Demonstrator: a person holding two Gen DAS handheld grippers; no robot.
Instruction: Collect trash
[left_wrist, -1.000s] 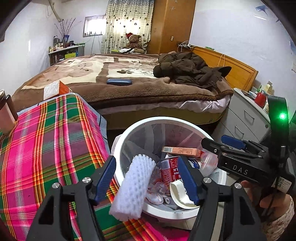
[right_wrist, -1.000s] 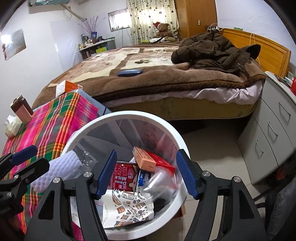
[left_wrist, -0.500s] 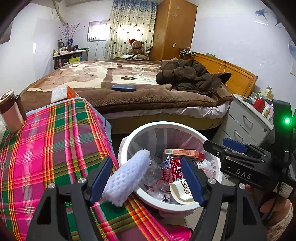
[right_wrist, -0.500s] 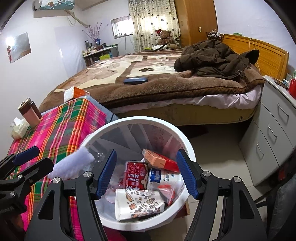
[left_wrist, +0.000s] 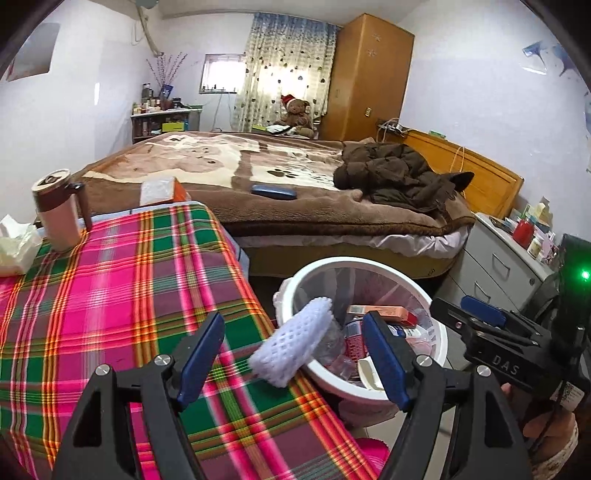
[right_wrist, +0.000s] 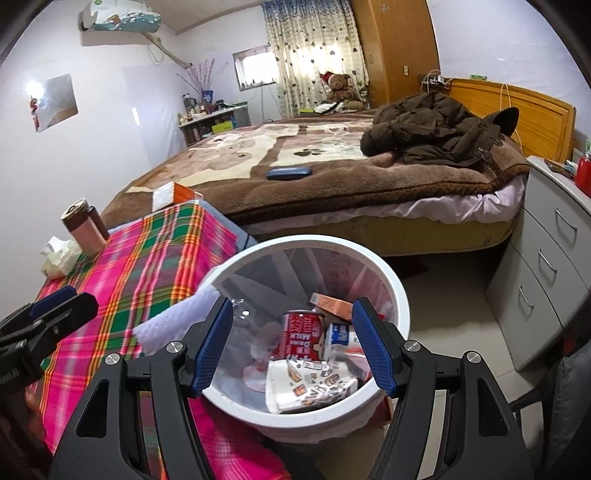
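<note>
— What is hidden in the white bin (right_wrist: 400, 295)?
— Its near rim is covered by the right gripper (right_wrist: 291, 347) fingers, and the lower items under the milk carton (right_wrist: 301, 332) cannot be made out.

— And the foam net sleeve (left_wrist: 291, 345)?
— It is blurred in the left wrist view; whether it rests on the rim cannot be told. In the right wrist view its end is hidden behind a finger.

— The nightstand (left_wrist: 495, 258)?
— Cut off by the edge; its small items cannot be identified.

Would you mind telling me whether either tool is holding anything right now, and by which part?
Nothing is held. The left tool stands open, with the white foam net lying loose over the bin's rim; the right tool is open and empty.
</note>
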